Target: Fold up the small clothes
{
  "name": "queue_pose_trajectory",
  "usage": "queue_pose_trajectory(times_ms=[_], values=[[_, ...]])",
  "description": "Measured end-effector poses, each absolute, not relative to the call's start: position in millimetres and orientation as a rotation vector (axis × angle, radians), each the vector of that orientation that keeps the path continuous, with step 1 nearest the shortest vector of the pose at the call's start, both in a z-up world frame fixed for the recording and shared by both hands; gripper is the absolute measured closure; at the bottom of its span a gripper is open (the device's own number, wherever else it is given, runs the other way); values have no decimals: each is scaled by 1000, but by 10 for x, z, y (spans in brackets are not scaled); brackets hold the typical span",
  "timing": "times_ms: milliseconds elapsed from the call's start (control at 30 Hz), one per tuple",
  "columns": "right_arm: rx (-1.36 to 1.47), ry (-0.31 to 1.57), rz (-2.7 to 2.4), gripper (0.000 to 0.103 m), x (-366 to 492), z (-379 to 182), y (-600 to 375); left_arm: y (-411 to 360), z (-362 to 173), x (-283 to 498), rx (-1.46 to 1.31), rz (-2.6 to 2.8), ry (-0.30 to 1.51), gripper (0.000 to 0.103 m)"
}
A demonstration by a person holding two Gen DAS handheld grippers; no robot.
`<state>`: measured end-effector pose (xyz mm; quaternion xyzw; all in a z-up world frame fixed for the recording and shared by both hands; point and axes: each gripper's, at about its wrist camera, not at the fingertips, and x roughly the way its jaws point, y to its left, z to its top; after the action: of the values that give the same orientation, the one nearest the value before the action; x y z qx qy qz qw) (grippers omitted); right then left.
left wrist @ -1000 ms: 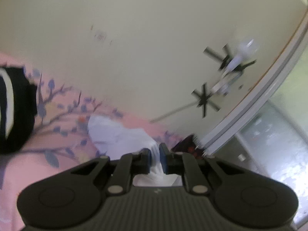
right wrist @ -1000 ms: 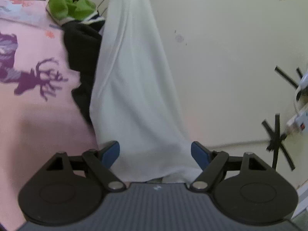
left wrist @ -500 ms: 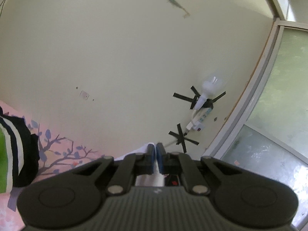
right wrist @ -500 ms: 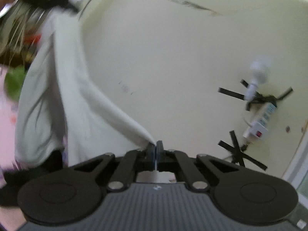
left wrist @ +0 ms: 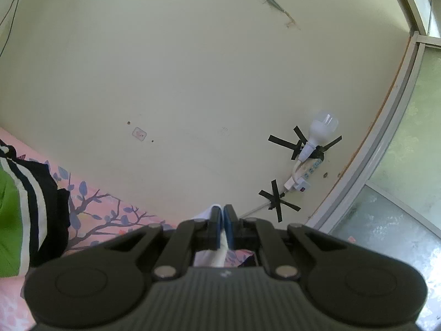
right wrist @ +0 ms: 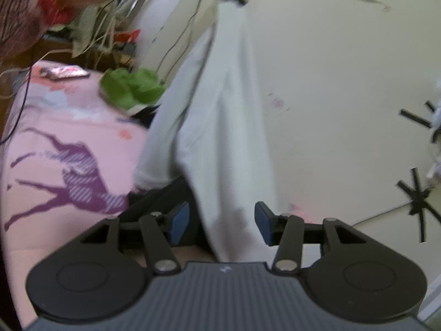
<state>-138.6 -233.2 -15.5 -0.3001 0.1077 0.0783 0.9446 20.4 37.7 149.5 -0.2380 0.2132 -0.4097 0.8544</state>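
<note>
Now the right tongs [right wrist: 222,222] have just sprung apart, blue pads clear of the white garment [right wrist: 217,127] hanging between them over the pink bed [right wrist: 55,115]. The left tongs [left wrist: 222,224] stay clamped on its upper edge, so it dangles ready for a fresh corner grab.

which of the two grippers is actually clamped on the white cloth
The left gripper: it is shut on the white cloth. The right gripper is open, its pads clear of the hanging cloth.

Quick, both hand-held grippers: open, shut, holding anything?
Left hand-held gripper: shut on the white garment.
Right hand-held gripper: jaws just opening, garment hanging between, unpinched.
</note>
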Motion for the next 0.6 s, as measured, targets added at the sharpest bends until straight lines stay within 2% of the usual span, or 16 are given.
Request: queue_pose_trajectory(times_ms=[200, 233, 300, 400, 600], values=[[-600, 238, 121, 63, -1084, -224, -2417, 358, 1576, 151, -485, -853, 430, 99], [-619, 243, 92, 72, -1008, -266, -2434, 356, 1586, 147, -485, -853, 428, 99], [-647, 267, 41, 103, -878, -339, -2470, 355, 1604, 141, -486, -853, 425, 99], [-649, 201, -43, 103, -907, -219, -2540, 373, 1626, 121, -484, -852, 420, 99], [-515, -132, -210, 103, -1460, 877, -2744, 568, 1971, -50, -500, -867, 303, 99]])
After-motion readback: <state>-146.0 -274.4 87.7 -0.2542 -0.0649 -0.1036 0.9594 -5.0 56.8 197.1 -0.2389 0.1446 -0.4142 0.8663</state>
